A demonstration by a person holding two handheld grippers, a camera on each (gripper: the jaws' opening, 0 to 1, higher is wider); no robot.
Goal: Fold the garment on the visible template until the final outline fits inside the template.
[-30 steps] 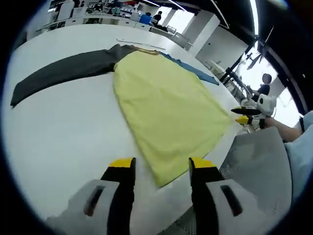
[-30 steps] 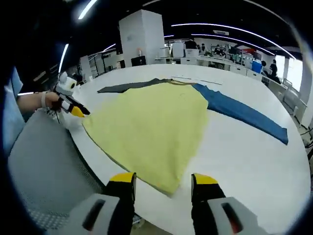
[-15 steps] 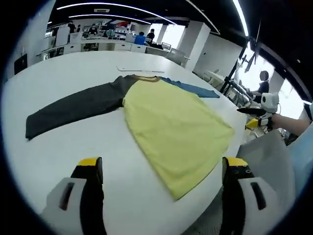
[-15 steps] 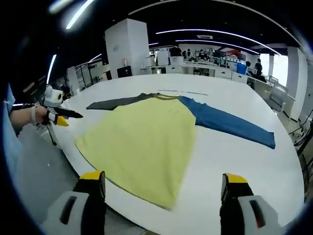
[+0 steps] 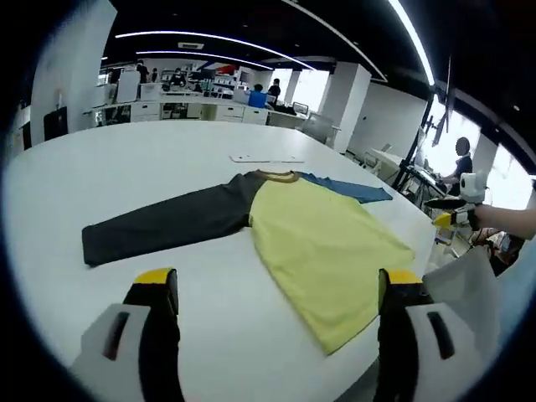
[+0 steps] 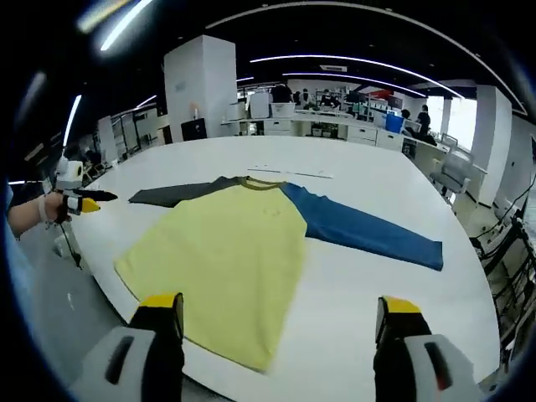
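A long-sleeved shirt lies flat on the white table (image 5: pixel 100 176), hem toward me. It has a yellow body (image 5: pixel 322 247), a dark grey sleeve (image 5: pixel 167 226) and a blue sleeve (image 5: pixel 347 188). My left gripper (image 5: pixel 278 283) hovers open over the near table edge, jaws wide apart and holding nothing. The right gripper (image 5: pixel 456 213) shows at the far right in a hand. In the right gripper view the yellow body (image 6: pixel 226 251), the blue sleeve (image 6: pixel 368 234) and the grey sleeve (image 6: pixel 176 193) lie spread out. My right gripper (image 6: pixel 278 308) is open and holds nothing. The left gripper (image 6: pixel 79 201) shows at the left.
A thin pale strip (image 5: pixel 268 157) lies on the table beyond the collar, also seen as the strip (image 6: pixel 293 172). Grey clothing of the person (image 5: pixel 461 285) sits off the near table edge. Desks, columns and people fill the room behind. An office chair (image 6: pixel 456 172) stands at the right.
Both grippers' jaws have gone from narrow to wide apart. Both cameras have drawn back and up from the hem. The shirt lies as before.
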